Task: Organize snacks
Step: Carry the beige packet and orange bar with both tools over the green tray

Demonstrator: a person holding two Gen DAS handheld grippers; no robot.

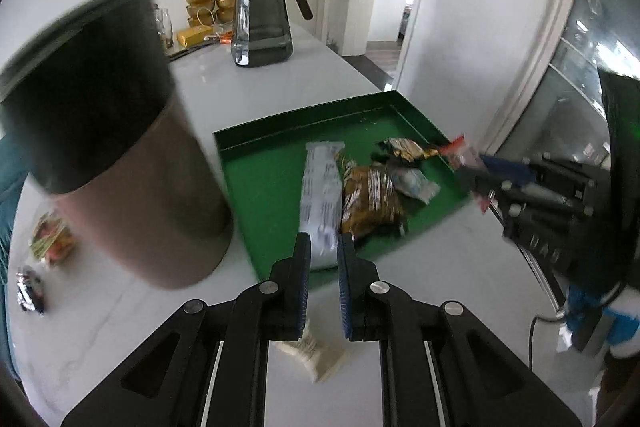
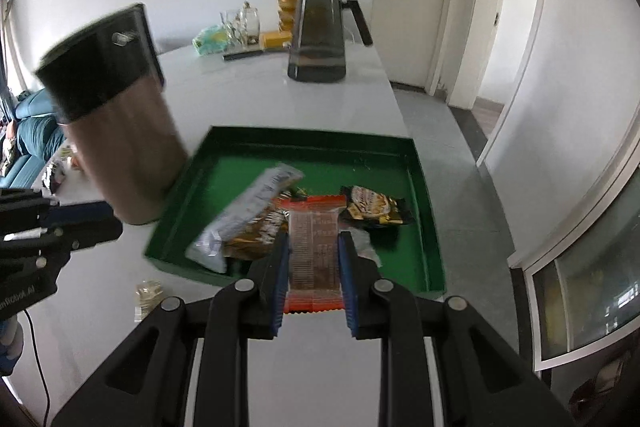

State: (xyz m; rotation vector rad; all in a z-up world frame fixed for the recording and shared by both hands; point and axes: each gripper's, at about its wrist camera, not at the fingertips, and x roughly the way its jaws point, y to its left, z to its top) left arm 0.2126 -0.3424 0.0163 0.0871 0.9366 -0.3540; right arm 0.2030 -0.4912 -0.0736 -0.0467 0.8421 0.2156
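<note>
A green tray (image 1: 256, 183) (image 2: 416, 163) on the white counter holds a long silver packet (image 1: 320, 203) (image 2: 248, 211), a gold-brown packet (image 1: 370, 201) and a few small wrapped snacks (image 2: 374, 209). My right gripper (image 2: 313, 239) is shut on a red-edged snack packet (image 2: 314, 247) just above the tray's near edge; it shows at the right in the left wrist view (image 1: 474, 173). My left gripper (image 1: 324, 241) is open and empty over the tray's near edge. A pale small packet (image 1: 310, 353) lies on the counter below it.
A tall brown bin with a black rim (image 1: 120, 155) (image 2: 116, 123) stands left of the tray. Loose snacks (image 1: 50, 237) lie left of the bin. A dark glass jug (image 1: 260, 15) (image 2: 318, 31), gold bowls and jars stand at the far end. The counter's right edge drops to the floor.
</note>
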